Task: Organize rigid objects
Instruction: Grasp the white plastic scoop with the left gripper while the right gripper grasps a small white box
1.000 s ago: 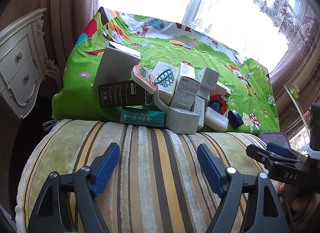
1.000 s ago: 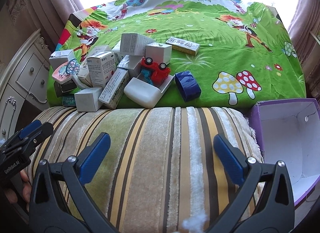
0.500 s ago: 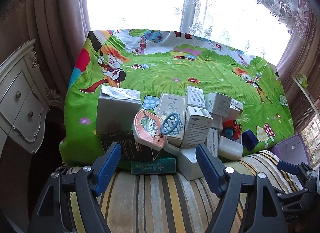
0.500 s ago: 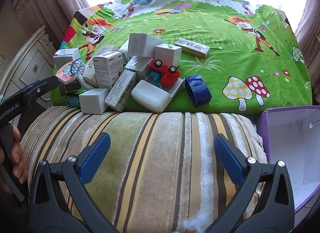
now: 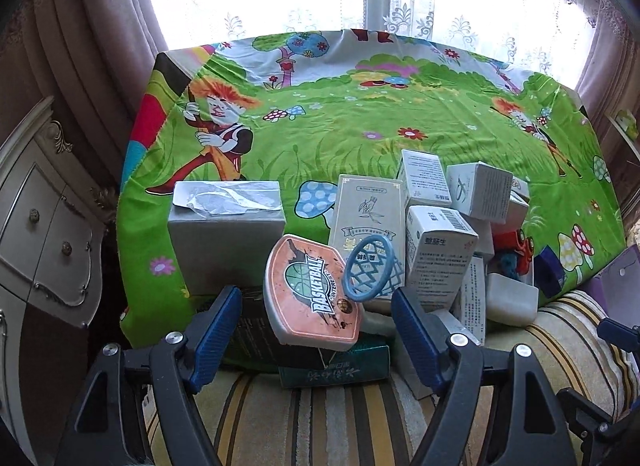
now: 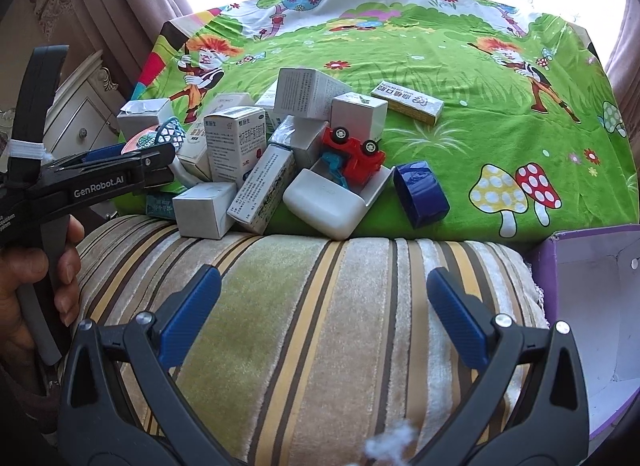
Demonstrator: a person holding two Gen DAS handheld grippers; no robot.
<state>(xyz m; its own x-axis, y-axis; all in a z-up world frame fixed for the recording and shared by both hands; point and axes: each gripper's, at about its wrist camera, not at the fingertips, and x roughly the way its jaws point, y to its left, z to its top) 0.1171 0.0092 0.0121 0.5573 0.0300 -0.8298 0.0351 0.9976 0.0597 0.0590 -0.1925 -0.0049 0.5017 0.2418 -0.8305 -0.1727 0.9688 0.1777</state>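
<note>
Compared with a second ago the left gripper (image 5: 316, 330) has come right up to the pile of boxes (image 5: 432, 217) on the green cloth (image 5: 360, 125), its jaws spread but a touch narrower, with the basketball hoop toy (image 5: 312, 294) sitting between them, not pinched as far as I can tell. The right gripper (image 6: 320, 306) hangs spread over the striped cushion (image 6: 320, 286), holding nothing. Only its view shows the white tray (image 6: 324, 201) holding the red toy car (image 6: 352, 149), and the purple box (image 6: 592, 278), looks empty.
</note>
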